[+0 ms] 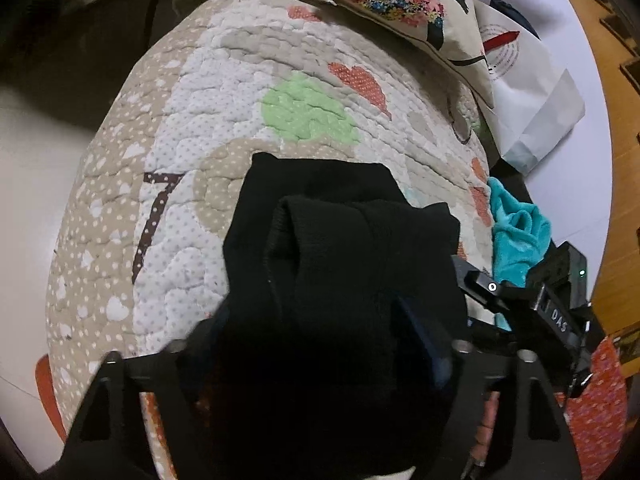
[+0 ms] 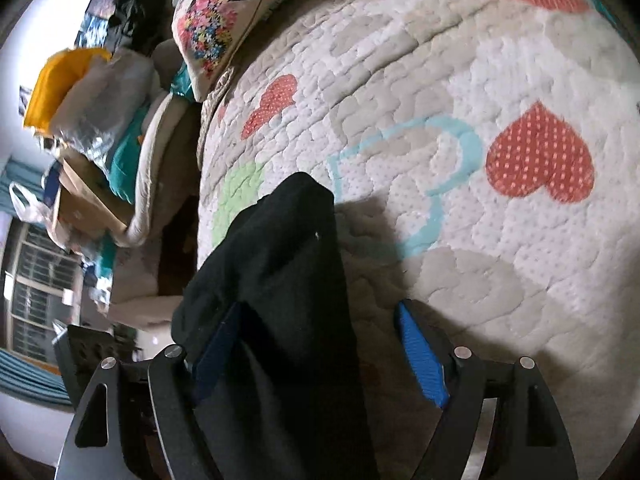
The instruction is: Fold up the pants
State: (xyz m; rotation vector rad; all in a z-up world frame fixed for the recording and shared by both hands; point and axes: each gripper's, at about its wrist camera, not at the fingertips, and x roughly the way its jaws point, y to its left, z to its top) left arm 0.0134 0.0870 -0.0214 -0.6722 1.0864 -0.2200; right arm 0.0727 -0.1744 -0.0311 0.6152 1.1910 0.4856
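The black pants (image 1: 340,248) lie bunched on a quilted bedspread (image 1: 240,80) with hearts and a green patch. In the left wrist view the cloth fills the space between the fingers and covers them, so the left gripper (image 1: 320,340) looks open around the pants; only the right blue pad (image 1: 424,344) shows. In the right wrist view the pants (image 2: 276,264) drape over the left blue pad (image 2: 216,352). The right gripper (image 2: 316,344) is open wide, its right pad (image 2: 420,352) bare above the quilt (image 2: 480,200).
A floral pillow (image 1: 408,4) lies at the quilt's far edge, with a white paper bag (image 1: 532,92) and a teal cloth (image 1: 516,232) to the right. The right gripper's body (image 1: 560,304) is close by. Bags and boxes (image 2: 88,120) are stacked beside the bed.
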